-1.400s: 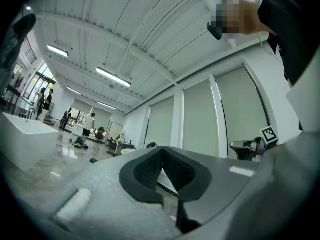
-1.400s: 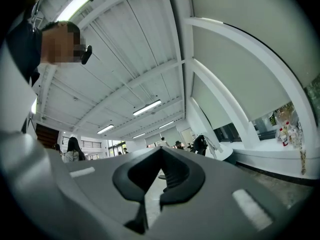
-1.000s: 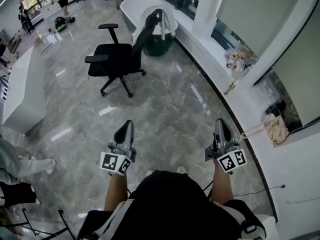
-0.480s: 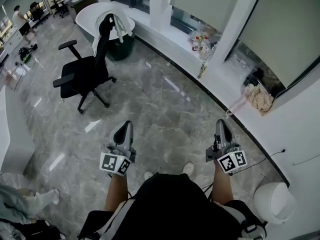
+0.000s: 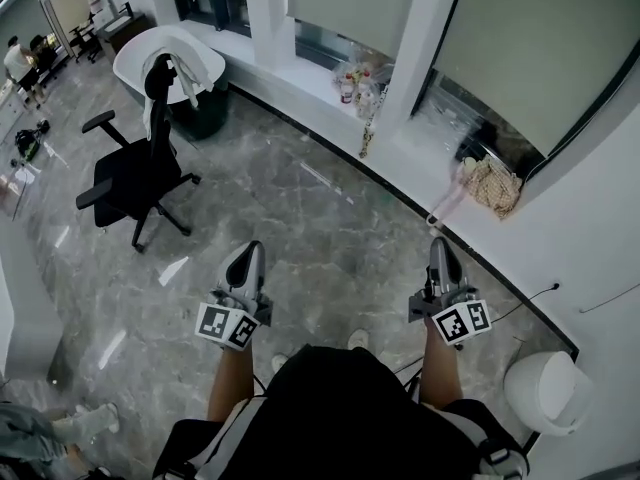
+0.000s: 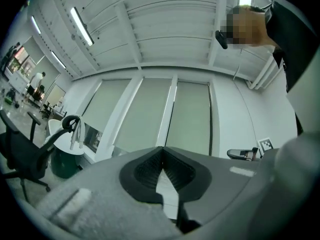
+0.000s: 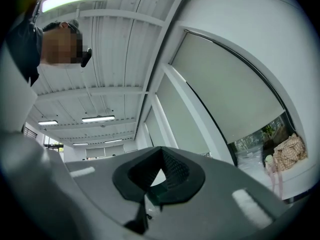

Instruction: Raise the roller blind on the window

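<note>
Hanging most of the way down over its window, the pale grey-green fabric roller blind (image 5: 530,58) stood ahead and to my right, with only a strip of glass showing beneath its lower edge. Below it, on the long white windowsill (image 5: 300,73), lay a crumpled beige cloth (image 5: 490,186), and a cluster of small packets and bottles (image 5: 355,80) sat further left. My left claw (image 5: 248,256) and right claw (image 5: 440,251) were both clenched, jaws together on nothing, held over the grey marble floor (image 5: 320,228), well apart from the blind. A black office chair (image 5: 135,173) stood far left, and a round white bin (image 5: 545,393) sat by the wall on my right.
</note>
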`<state>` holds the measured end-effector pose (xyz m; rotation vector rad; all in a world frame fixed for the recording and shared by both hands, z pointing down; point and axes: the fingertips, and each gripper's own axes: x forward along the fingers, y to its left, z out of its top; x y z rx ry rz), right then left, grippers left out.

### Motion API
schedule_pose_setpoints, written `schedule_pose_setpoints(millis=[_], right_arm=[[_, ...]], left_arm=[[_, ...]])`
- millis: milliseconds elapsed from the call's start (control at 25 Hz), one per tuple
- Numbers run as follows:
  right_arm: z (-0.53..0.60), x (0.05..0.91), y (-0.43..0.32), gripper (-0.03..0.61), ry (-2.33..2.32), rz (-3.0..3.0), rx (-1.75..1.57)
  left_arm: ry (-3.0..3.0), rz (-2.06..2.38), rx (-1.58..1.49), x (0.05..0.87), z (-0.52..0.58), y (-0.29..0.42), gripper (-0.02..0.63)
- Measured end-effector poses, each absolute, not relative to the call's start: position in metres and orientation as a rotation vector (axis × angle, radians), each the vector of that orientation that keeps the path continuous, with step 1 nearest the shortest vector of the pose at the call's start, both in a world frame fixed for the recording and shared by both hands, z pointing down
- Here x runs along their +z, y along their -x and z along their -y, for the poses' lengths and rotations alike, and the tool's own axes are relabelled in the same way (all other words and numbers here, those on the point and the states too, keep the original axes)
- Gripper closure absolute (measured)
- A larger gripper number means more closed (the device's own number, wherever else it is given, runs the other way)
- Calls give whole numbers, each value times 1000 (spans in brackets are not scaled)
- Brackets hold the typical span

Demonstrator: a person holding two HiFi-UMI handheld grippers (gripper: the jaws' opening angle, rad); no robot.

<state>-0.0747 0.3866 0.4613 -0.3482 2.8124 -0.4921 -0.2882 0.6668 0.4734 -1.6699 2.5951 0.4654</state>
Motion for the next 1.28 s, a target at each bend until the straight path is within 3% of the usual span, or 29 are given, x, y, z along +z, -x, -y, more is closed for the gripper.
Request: schedule_pose_setpoints(millis=[680,1280], right_arm=[[-256,486,-38,580,646,-2720,-536],[-207,503,-157,580,952,-2621,-543]], left_arm=[[1958,-2422,506,479,-491,228,614],[2317,-2160,443,480,-359,139,614]])
